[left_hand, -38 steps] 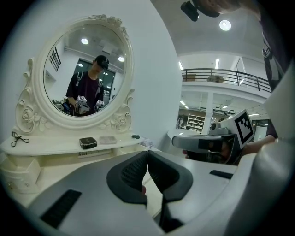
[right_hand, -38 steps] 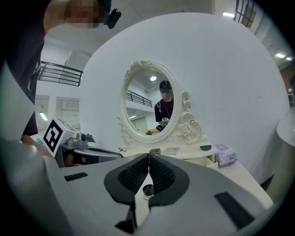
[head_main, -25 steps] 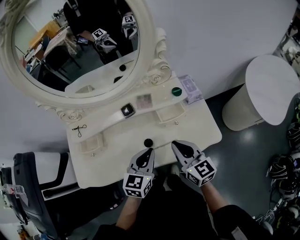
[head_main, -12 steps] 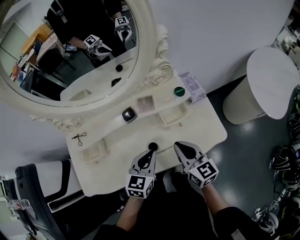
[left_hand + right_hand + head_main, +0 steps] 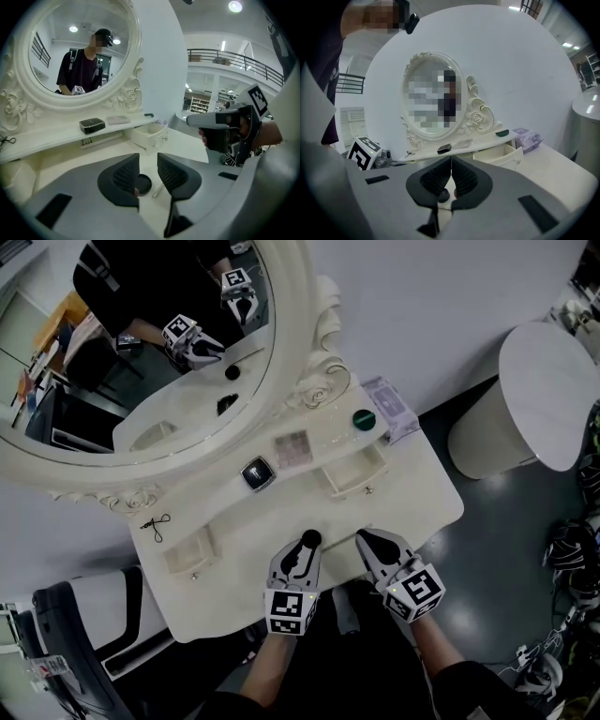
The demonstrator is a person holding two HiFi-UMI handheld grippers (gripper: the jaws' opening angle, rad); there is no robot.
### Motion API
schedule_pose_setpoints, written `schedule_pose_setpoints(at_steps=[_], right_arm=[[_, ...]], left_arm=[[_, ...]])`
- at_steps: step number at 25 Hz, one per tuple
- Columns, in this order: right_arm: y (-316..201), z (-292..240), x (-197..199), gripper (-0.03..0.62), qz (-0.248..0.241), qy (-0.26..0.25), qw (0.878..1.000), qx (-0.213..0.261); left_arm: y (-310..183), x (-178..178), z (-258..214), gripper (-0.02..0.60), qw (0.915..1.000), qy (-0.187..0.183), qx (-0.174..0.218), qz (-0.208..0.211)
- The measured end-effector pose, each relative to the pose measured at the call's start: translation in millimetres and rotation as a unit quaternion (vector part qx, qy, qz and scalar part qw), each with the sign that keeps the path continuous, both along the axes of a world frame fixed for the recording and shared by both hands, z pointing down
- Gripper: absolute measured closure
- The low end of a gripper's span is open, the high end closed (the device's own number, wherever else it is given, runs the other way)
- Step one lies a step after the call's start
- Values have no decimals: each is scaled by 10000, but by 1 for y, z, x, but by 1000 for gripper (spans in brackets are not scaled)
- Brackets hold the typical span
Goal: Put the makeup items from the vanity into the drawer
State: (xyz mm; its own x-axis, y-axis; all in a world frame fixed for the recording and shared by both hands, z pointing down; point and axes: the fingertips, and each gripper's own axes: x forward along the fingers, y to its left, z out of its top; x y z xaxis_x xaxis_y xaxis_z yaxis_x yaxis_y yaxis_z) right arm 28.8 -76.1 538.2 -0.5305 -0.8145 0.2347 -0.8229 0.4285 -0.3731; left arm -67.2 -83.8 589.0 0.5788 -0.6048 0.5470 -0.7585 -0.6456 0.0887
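I hold a pair of tongs in each hand over the front edge of a cream vanity top [image 5: 234, 563]. The jaws of my left tongs [image 5: 148, 159] have just been opening and now stand partly apart. A round black compact [image 5: 142, 183] lies flat on the top in the gap between them, close against the left jaw, but the pads do not press on it. My right tongs [image 5: 451, 161] sit just to the right of the left pair, their jaw tips closed together on nothing.

Ahead of both pairs and a little to the right, a small drawer [image 5: 354, 472] stands pulled open under a raised shelf. On that shelf, beyond my left tongs, rest a black square case [image 5: 258, 473] and a pale pink palette [image 5: 292, 446]; a round green item [image 5: 364, 418] lies further right, beyond my right tongs. An oval mirror [image 5: 141, 343] rises behind the shelf.
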Motion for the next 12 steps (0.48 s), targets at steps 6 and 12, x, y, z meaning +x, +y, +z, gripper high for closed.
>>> schedule_pose_setpoints(at_steps=[6, 12], right_arm=[[-1, 18, 5, 571, 128, -31, 9998, -159], [1, 35, 10, 571, 193, -29, 9994, -285]], left_arm=[[-10, -3, 36, 417, 9993, -327, -191, 1], [-15, -3, 68, 380, 9976, -533, -433, -82]])
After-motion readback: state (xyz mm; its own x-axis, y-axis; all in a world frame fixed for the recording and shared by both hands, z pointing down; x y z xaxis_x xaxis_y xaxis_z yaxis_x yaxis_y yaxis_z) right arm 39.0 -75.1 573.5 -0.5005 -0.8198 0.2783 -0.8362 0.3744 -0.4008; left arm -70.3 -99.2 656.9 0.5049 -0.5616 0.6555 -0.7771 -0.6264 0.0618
